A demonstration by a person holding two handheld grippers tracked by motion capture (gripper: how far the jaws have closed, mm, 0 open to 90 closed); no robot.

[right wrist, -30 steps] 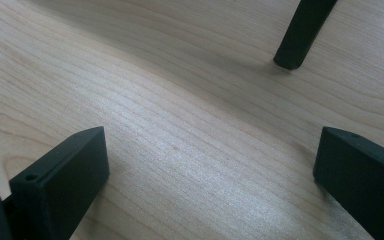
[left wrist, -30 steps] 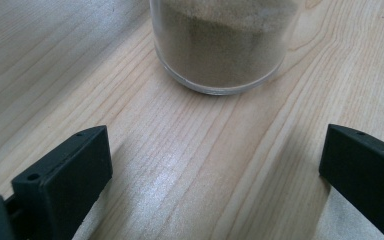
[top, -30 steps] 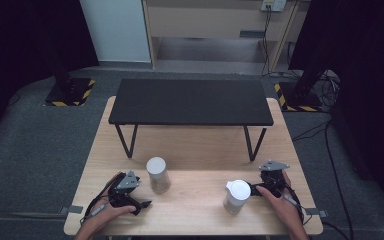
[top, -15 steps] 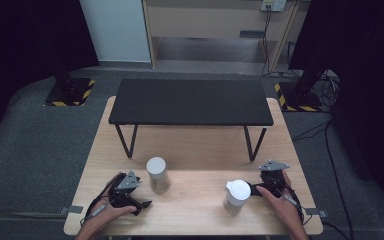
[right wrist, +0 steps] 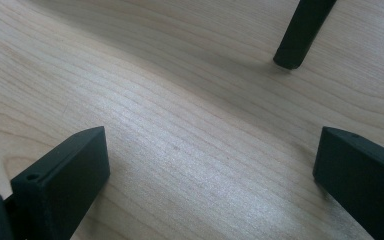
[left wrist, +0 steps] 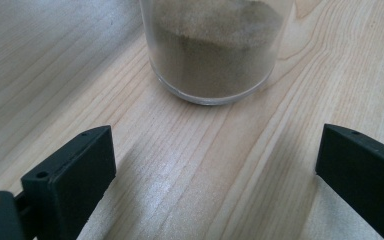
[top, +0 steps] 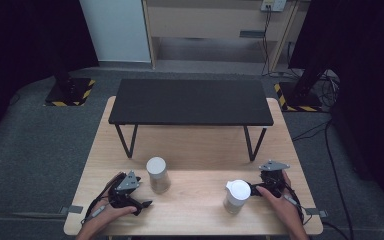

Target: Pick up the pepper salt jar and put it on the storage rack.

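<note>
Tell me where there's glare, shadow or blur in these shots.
High view: even light, dark surround. Left gripper view: sheen on the table, the jar slightly soft. Right gripper view: sheen mid-table, a soft shadow beside the shelf leg.

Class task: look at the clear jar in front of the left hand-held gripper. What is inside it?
The clear jar holds a brownish, sand-like powder that reaches its base. From the high view a pale lid covers its top, so the powder's surface is hidden there.

Worktop (top: 195,210) seen from above and in front, looked down on, gripper views held close, low over its wood grain, shared with the high view.
</note>
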